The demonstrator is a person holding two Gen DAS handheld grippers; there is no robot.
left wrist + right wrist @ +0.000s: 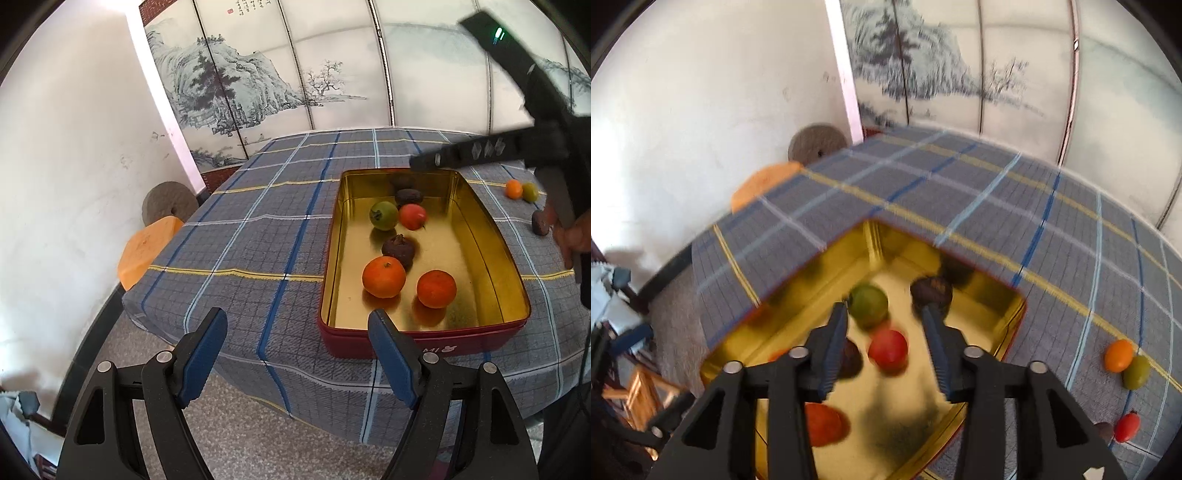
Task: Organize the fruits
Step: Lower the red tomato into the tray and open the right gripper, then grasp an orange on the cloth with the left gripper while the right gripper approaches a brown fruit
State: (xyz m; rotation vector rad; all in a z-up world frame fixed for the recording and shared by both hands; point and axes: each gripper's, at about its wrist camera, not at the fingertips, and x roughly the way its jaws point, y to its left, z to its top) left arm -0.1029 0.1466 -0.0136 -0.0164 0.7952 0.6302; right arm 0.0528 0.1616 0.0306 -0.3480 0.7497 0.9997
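A red tin with a gold inside [424, 338] stands on the checked tablecloth. It holds two oranges [384, 277], a green tomato [384, 215], a red tomato [413, 216] and dark passion fruits [399, 245]. My left gripper [297, 332] is open and empty at the tin's near left corner. My right gripper [884, 317] is open and empty above the tin [1015, 332], over the red tomato [888, 350] and green tomato [868, 301]. It shows in the left wrist view as a dark body [546, 122]. Loose fruits lie on the cloth: an orange one [1119, 355], a green one [1137, 372], a red one [1126, 427].
The table [258, 229] has its edge close below my left gripper. An orange stool [147, 247] and a round stone [170, 201] stand at the left by the white wall. A painted screen [295, 74] is behind the table. Clutter [613, 332] lies on the floor at the left.
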